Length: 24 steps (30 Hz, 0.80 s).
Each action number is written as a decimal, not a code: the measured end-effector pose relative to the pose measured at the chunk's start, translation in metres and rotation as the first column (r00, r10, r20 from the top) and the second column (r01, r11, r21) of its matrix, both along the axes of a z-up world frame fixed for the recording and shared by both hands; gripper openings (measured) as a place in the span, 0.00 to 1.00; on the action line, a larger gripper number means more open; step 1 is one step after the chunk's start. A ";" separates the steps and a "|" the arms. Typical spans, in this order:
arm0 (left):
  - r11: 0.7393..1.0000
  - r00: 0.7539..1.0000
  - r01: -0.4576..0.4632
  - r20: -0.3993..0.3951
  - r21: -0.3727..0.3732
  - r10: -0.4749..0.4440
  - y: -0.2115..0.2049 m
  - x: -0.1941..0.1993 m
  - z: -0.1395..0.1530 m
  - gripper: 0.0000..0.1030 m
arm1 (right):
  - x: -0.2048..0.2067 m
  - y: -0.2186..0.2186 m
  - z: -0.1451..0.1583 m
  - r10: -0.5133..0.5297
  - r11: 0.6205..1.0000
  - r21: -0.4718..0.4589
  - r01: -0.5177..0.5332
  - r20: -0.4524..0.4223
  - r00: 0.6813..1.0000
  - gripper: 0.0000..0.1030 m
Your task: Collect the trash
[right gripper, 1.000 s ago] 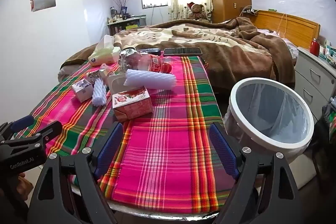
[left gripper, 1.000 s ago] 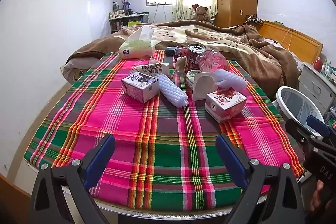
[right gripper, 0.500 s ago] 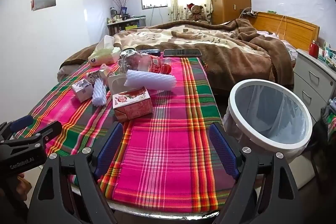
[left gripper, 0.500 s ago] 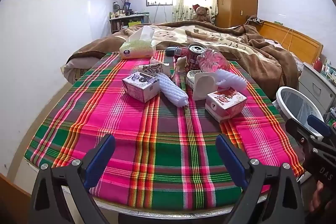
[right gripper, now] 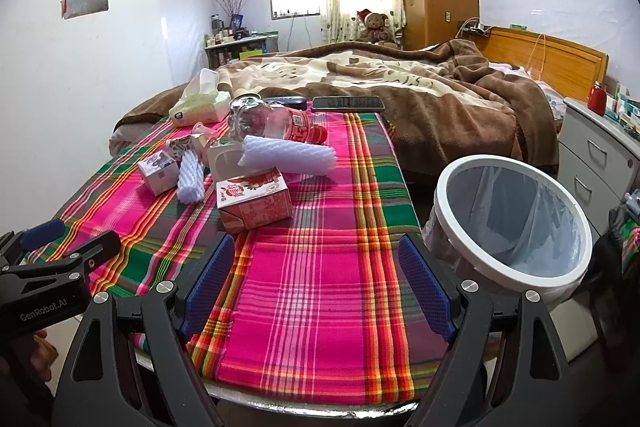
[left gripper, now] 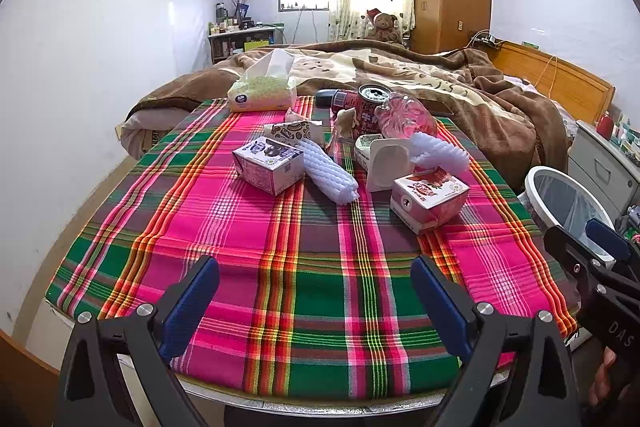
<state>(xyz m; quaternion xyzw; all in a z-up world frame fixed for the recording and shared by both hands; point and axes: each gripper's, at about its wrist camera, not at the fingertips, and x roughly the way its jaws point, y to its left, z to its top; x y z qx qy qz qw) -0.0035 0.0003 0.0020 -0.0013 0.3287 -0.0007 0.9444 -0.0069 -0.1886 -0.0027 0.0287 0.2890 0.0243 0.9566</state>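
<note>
Trash lies in a heap at mid-table: a pink milk carton [left gripper: 429, 195] [right gripper: 254, 202], a purple-and-white carton [left gripper: 269, 163] [right gripper: 159, 172], two white foam nets [left gripper: 329, 176] [right gripper: 286, 154], a clear plastic bottle [right gripper: 276, 125], a red can [left gripper: 372, 107] and a white cup [left gripper: 385, 163]. A white bin [right gripper: 514, 223] [left gripper: 568, 203] with a plastic liner stands off the table's right edge. My left gripper [left gripper: 315, 303] hangs open over the near table edge. My right gripper [right gripper: 316, 285] is open too, just short of the pink carton, with nothing between its fingers.
A plaid cloth [left gripper: 248, 227] covers the round table. At the far edge lie a tissue pack [left gripper: 262, 91] and a phone [right gripper: 347, 103]. A bed with a brown blanket [right gripper: 420, 95] is behind; a drawer unit [right gripper: 592, 167] stands at the right.
The right wrist view has drifted slightly, so the bin sits a touch lower and closer. Both grippers stay open and the trash has not moved.
</note>
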 end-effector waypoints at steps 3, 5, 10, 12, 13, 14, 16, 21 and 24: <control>1.000 1.000 0.000 0.001 -0.001 0.000 -0.001 -0.001 0.001 0.94 | 0.000 0.000 0.001 0.000 1.000 -0.002 0.000 0.001 1.000 0.83; 1.000 1.000 0.002 0.001 -0.002 -0.002 0.000 -0.001 0.001 0.94 | 0.000 -0.001 0.001 0.000 1.000 -0.001 0.000 0.001 1.000 0.83; 1.000 1.000 0.003 0.002 -0.003 -0.003 -0.001 -0.001 0.001 0.94 | 0.000 0.000 0.001 -0.001 1.000 -0.003 0.001 0.001 1.000 0.83; 1.000 1.000 0.002 0.002 -0.003 -0.002 -0.002 -0.001 0.002 0.94 | 0.000 0.000 0.000 -0.002 1.000 -0.004 0.002 0.001 1.000 0.83; 1.000 1.000 0.002 0.002 -0.002 -0.002 -0.001 -0.001 0.001 0.94 | 0.000 0.000 0.001 -0.002 1.000 -0.004 0.002 0.001 1.000 0.83; 1.000 1.000 0.002 0.002 -0.002 -0.002 -0.001 -0.001 0.001 0.94 | 0.000 -0.001 0.001 -0.002 1.000 -0.003 0.002 0.002 1.000 0.83; 1.000 1.000 0.002 0.001 -0.003 -0.002 0.000 -0.001 0.001 0.94 | 0.000 0.000 0.001 -0.002 1.000 -0.005 0.002 0.002 1.000 0.83; 1.000 1.000 0.002 0.002 -0.004 -0.002 -0.001 -0.001 0.002 0.94 | -0.001 0.000 0.002 -0.002 1.000 -0.006 0.002 0.003 1.000 0.83; 1.000 1.000 0.003 0.003 -0.004 -0.003 0.000 -0.002 0.002 0.94 | -0.001 0.000 0.002 -0.002 1.000 -0.008 0.002 0.004 1.000 0.83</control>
